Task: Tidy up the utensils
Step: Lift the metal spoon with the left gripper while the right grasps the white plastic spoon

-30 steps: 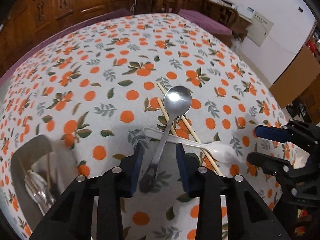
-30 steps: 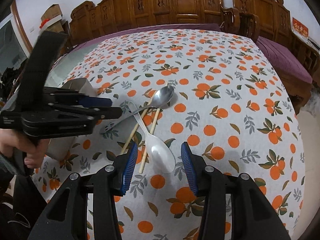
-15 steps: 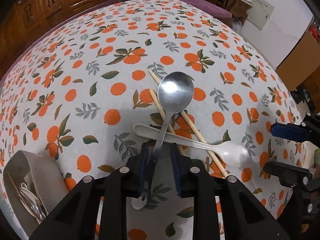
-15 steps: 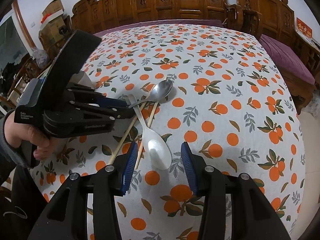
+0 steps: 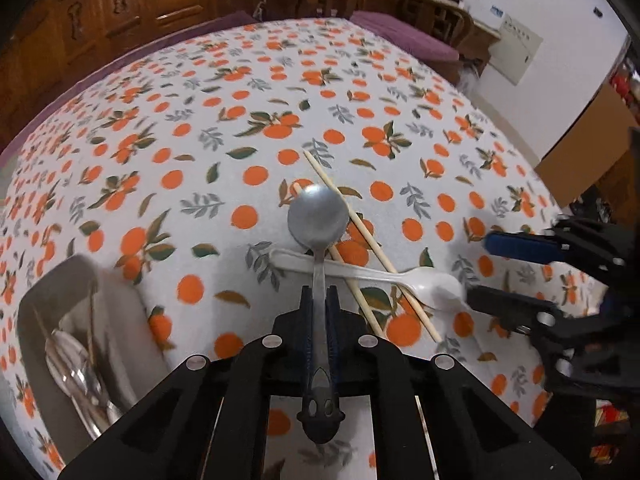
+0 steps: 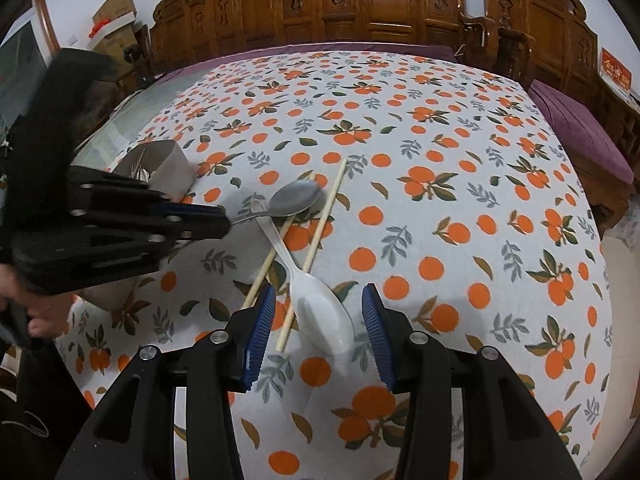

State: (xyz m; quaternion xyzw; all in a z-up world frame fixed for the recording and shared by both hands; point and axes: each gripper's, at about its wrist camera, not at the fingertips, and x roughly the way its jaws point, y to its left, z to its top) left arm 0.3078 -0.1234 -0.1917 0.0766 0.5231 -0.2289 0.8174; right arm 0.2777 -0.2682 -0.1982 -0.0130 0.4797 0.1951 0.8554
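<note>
My left tongs (image 5: pixel 319 312) had just pinched the steel spoon (image 5: pixel 318 220) by its handle, bowl toward twelve o'clock; my right tongs (image 6: pixel 319 334) stood spread around the white spoon (image 6: pixel 320 308).

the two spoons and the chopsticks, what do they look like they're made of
Metal spoon: looks like stainless steel, grey with a dull sheen, thin handle with cut-outs at its end.
White spoon: probably plastic, perhaps ceramic; smooth, opaque, glossy.
Chopsticks: pale tan and matte, likely bamboo or wood.
</note>
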